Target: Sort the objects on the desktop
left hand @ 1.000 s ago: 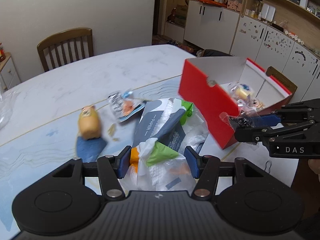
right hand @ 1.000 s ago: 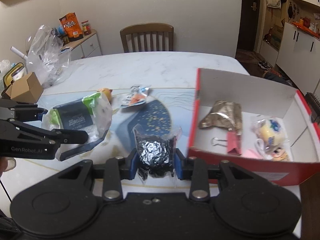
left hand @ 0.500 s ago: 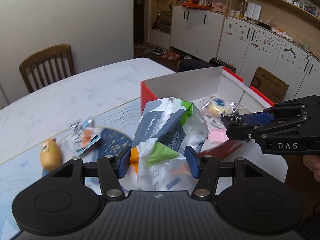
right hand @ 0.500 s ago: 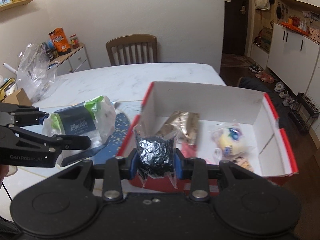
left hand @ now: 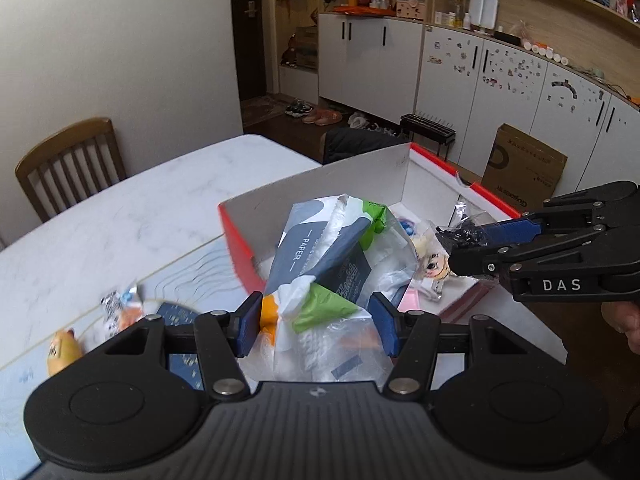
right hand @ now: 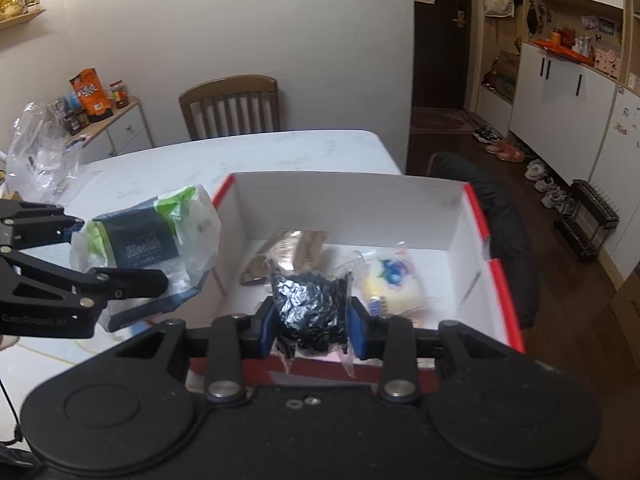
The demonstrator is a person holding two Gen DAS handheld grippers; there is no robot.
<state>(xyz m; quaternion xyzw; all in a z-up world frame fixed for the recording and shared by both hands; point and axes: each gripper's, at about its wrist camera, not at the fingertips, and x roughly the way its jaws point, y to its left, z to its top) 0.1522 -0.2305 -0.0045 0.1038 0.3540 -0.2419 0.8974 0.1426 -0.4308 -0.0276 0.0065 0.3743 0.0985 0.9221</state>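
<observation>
My left gripper (left hand: 316, 326) is shut on a tissue pack (left hand: 332, 256) in white, navy and green wrapping, held above the near left corner of the red box (left hand: 236, 236). It also shows in the right wrist view (right hand: 148, 240). My right gripper (right hand: 312, 326) is shut on a clear bag of black foil (right hand: 310, 304), held over the box's (right hand: 496, 272) front edge. Inside the box lie a gold packet (right hand: 296, 244) and a bagged yellow toy (right hand: 394, 284).
On the table (left hand: 140, 216) left of the box lie a small snack packet (left hand: 120, 304), a yellow figure (left hand: 60, 352) and a dark blue patterned item (left hand: 176, 316). A wooden chair (right hand: 230, 108) stands behind the table. Plastic bags (right hand: 40, 160) sit far left.
Both grippers have moved right and forward with their loads, from beside the box to above it. The toys on the table have slid left in view.
</observation>
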